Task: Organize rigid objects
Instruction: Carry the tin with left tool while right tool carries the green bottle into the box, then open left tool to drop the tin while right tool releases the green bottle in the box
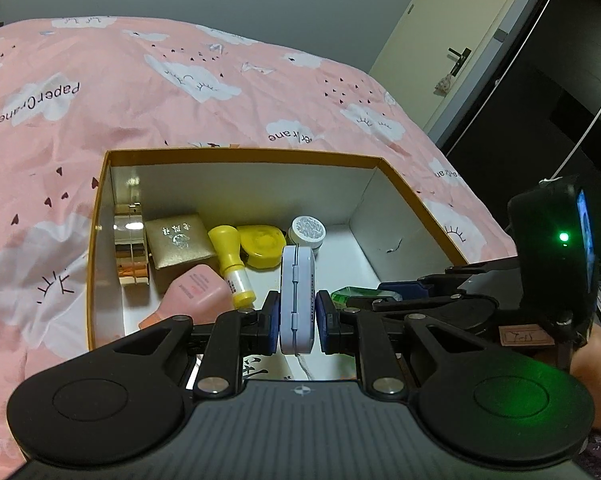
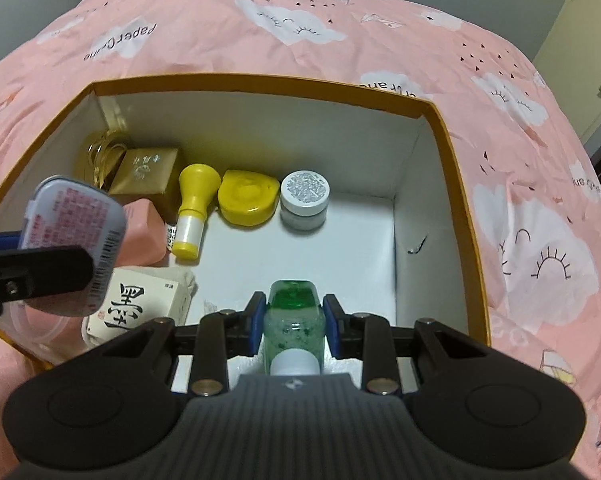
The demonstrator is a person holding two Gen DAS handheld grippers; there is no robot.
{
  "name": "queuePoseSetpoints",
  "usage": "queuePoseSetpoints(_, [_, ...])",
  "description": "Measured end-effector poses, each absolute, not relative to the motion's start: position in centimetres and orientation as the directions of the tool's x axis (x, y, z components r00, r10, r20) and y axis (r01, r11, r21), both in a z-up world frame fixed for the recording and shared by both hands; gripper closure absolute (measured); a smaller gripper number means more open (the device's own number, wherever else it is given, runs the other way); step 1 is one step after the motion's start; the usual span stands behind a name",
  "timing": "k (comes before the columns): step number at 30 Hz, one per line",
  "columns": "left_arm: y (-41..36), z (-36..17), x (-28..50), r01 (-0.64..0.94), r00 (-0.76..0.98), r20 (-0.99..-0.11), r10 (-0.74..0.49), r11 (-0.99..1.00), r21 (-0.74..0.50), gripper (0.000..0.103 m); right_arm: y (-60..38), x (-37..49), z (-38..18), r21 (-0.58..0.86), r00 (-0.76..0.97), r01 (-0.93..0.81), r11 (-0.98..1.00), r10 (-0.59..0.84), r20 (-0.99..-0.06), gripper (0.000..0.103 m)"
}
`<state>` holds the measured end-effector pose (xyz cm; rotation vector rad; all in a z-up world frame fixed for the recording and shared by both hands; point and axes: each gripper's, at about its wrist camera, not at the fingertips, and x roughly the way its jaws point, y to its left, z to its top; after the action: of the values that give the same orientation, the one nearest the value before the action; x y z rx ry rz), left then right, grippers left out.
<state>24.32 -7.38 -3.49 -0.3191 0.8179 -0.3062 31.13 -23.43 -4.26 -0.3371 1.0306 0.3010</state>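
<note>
An open orange-rimmed box [image 1: 244,155] [image 2: 260,80] sits on a pink bed. My left gripper [image 1: 297,316] is shut on a white tin [image 1: 297,296], held on edge over the box's near side; the tin also shows in the right wrist view [image 2: 74,216]. My right gripper [image 2: 294,326] is shut on a green bottle [image 2: 294,316] with a white cap, held above the box's white floor. The bottle's tip shows in the left wrist view [image 1: 346,294]. Inside lie a gold jar [image 1: 130,248], gold box [image 1: 178,240], yellow stamp [image 2: 194,204], yellow case [image 2: 247,196], white-lidded jar [image 2: 304,198] and pink bottle [image 1: 192,292].
A cream pouch with black characters [image 2: 140,304] lies at the box's near left corner. The box's right half floor [image 2: 360,240] is bare white. The pink cloud-print bedspread [image 1: 180,80] surrounds the box. A door [image 1: 452,40] and dark wardrobe [image 1: 560,92] stand at right.
</note>
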Motion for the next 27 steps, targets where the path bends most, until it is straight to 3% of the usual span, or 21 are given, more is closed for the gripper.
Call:
queuePoseSetpoints(19, [-7.0,-4.5,26.6,0.144,0.554,-0.675,-0.488,0.854,-0.500,0.083,-24.7,30.6,-1.3,-0.145,0.523,-0.412,0.900,0.103,-0.846,0.072])
queuePoseSetpoints(27, [-9.8,-6.7,29.6,0.118,0.430,-0.758,-0.491,0.862,-0.493,0.083,-25.9,30.9,-1.0,-0.116,0.521,-0.427,0.897,0.139,-0.842,0.072])
